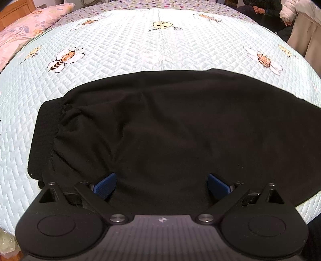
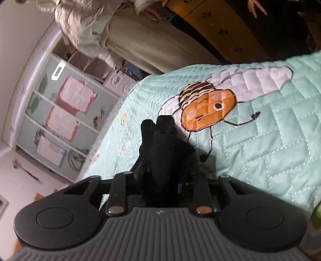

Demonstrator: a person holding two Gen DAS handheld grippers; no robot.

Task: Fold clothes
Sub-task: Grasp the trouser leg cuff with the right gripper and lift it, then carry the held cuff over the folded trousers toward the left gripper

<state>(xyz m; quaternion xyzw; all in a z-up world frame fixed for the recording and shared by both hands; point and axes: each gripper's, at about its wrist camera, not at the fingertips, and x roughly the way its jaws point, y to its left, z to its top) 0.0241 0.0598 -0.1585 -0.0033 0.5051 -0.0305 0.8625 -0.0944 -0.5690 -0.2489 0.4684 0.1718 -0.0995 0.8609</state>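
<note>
A black garment (image 1: pixel 170 128) with a ribbed band at its left end lies flat across the pale green quilt with bee pictures (image 1: pixel 140 46). In the left wrist view, my left gripper (image 1: pixel 162 185) hangs just over the garment's near edge. It is open, its blue pads (image 1: pixel 105 185) stand wide apart, and the cloth lies between and beneath them. In the right wrist view, my right gripper (image 2: pixel 160 152) is rolled to one side near the quilt (image 2: pixel 270 140). Its fingers stand close together on a bunched fold of black cloth (image 2: pixel 160 140), which hides the pads.
A pink flowered pillow (image 1: pixel 30 26) and a wooden headboard (image 1: pixel 12 12) are at the far left of the bed. A person in a light jacket (image 2: pixel 84 24) stands beyond the bed's edge by a beige seat (image 2: pixel 144 44). A white cabinet with papers (image 2: pixel 60 112) lines the wall.
</note>
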